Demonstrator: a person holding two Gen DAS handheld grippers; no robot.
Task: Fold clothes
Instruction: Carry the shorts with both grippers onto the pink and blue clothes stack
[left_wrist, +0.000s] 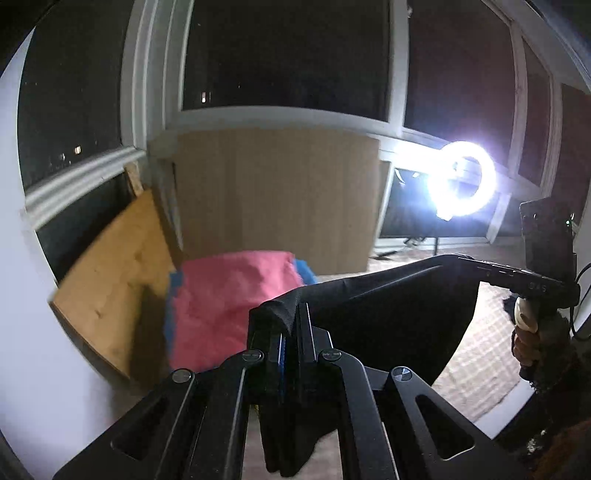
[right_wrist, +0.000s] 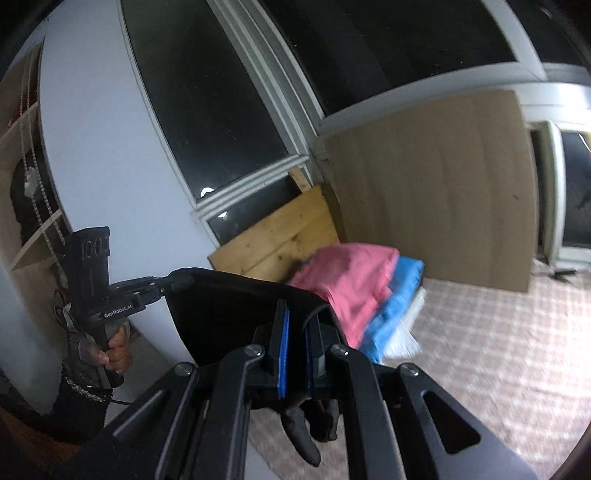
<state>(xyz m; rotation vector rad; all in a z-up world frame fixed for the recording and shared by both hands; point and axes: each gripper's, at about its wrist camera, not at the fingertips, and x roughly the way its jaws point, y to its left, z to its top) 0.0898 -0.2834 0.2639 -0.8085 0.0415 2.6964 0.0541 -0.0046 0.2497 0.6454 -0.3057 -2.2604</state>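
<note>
A black garment (left_wrist: 391, 314) hangs stretched in the air between my two grippers. My left gripper (left_wrist: 293, 317) is shut on one top corner of it. My right gripper (right_wrist: 297, 321) is shut on the other corner of the black garment (right_wrist: 229, 314); it also shows at the right of the left wrist view (left_wrist: 461, 260). The left gripper shows at the left of the right wrist view (right_wrist: 177, 280). Behind lies a stack of folded clothes, a pink piece (left_wrist: 229, 295) (right_wrist: 351, 284) on top of a blue one (right_wrist: 399, 299) and a white one (right_wrist: 406, 332).
A patterned mat (right_wrist: 498, 350) covers the floor. A wooden board (left_wrist: 114, 280) and a large cardboard sheet (left_wrist: 277, 195) lean against the window wall behind the stack. A bright ring light (left_wrist: 461, 181) stands at the right. A white wall (right_wrist: 103, 147) is on the left.
</note>
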